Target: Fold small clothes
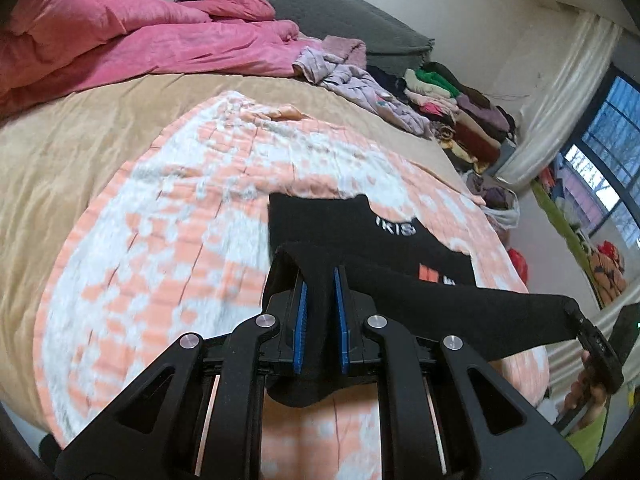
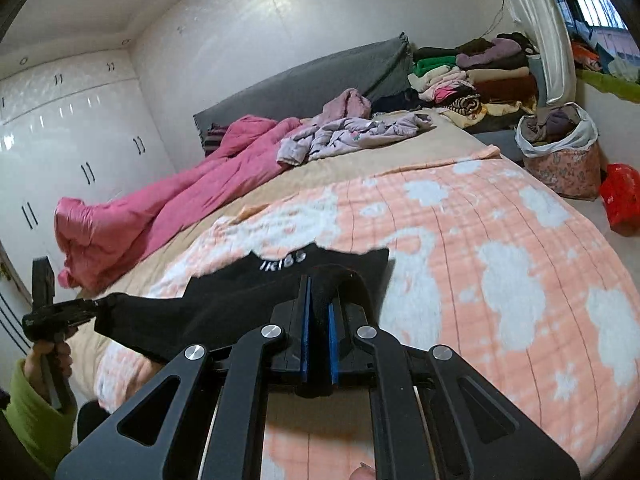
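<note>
A: Is there any writing that can be read?

B: Yes. The black garment (image 1: 360, 236) has small white letters near its far edge. In the right wrist view they look like "IKISS", but they are blurred, so I am not sure. There is also an orange block with a white mark on it; that one I cannot read.

A: How many things do you count?

B: One black garment, two grippers. It lies on the peach and white blanket (image 2: 500, 240) on the bed, with its near edge lifted.

A: And the claws?

B: The left gripper (image 1: 320, 312) is clamped on the black cloth, blue pads pressing it. The right gripper (image 2: 319, 332) is closed on the other corner of the same edge, which hangs stretched between them.

A: Other things?

B: One pink quilt (image 2: 168, 208), one pile of folded clothes (image 2: 476, 80) by the window.
</note>
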Action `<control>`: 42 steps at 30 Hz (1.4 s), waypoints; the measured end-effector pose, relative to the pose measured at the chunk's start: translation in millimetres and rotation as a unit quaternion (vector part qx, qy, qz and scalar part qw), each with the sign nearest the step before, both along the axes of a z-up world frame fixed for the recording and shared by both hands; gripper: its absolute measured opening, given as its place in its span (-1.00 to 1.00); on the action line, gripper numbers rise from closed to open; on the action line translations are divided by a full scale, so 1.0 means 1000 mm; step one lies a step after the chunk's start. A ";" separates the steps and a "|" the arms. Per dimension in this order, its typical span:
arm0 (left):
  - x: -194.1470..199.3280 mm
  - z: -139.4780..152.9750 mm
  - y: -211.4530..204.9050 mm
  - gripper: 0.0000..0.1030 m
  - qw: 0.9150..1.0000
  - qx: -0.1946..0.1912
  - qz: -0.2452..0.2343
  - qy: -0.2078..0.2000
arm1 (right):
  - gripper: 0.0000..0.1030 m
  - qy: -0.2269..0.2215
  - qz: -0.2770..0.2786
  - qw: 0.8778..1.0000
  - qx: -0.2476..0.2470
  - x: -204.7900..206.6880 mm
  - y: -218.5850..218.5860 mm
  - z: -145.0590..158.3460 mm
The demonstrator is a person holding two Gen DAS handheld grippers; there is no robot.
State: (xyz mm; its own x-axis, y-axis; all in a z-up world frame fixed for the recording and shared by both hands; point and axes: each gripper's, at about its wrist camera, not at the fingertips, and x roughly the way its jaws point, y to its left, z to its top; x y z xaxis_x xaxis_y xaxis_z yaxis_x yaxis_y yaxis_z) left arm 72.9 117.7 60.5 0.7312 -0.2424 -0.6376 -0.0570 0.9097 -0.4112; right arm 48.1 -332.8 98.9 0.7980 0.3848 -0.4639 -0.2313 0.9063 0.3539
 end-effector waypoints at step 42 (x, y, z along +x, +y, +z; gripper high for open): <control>0.021 -0.039 -0.045 0.06 0.990 0.134 -0.045 0.000 | 0.18 0.083 0.030 0.987 -0.131 0.051 0.079 -0.076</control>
